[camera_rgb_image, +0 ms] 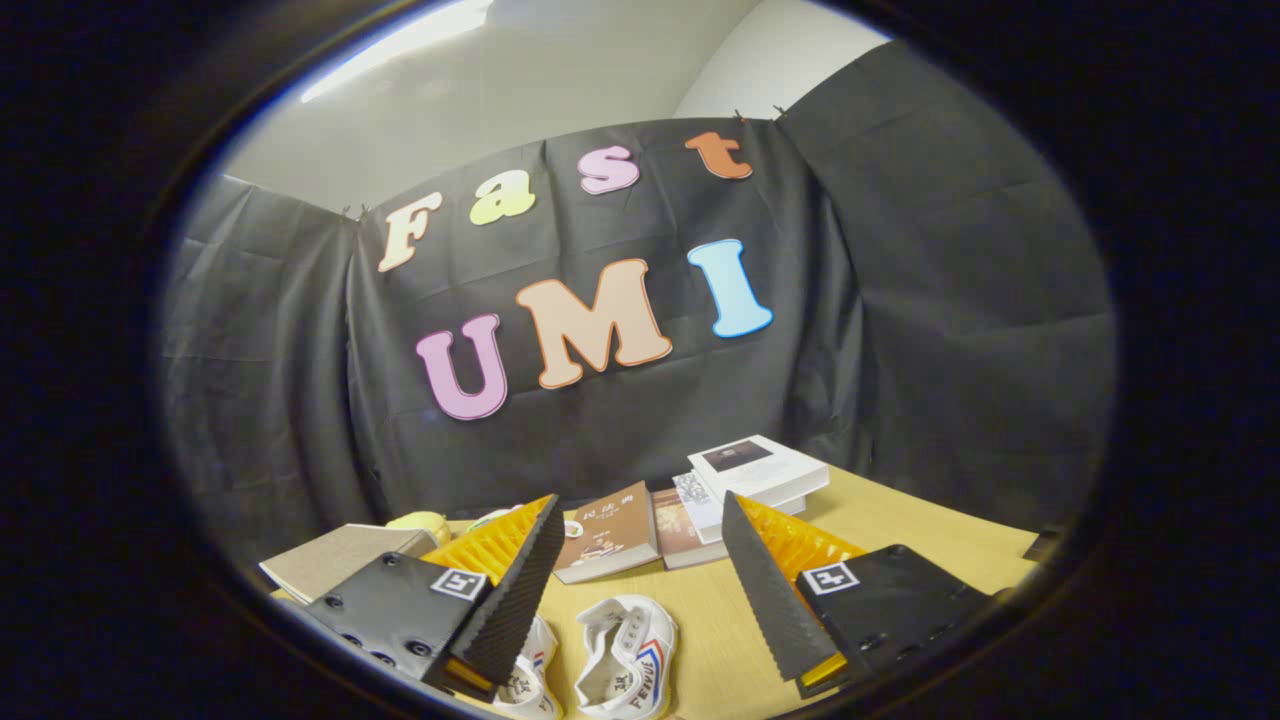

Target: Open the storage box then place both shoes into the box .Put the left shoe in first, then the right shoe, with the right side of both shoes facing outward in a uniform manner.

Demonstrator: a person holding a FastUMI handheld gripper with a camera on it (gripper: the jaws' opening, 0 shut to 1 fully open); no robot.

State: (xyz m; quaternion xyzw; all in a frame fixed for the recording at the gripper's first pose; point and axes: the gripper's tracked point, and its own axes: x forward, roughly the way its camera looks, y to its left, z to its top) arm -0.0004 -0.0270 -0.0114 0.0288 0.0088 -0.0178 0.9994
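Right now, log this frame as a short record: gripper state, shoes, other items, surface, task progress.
gripper: gripper open, fingers spread, holding nothing
shoes: two white shoes side by side on the table, low between the fingers; one partly behind a finger
books: brown book and a stack of books beyond the fingers
other: closed grey notebook and a yellow object behind one finger
surface: wooden table
progress: both shoes not yet picked up
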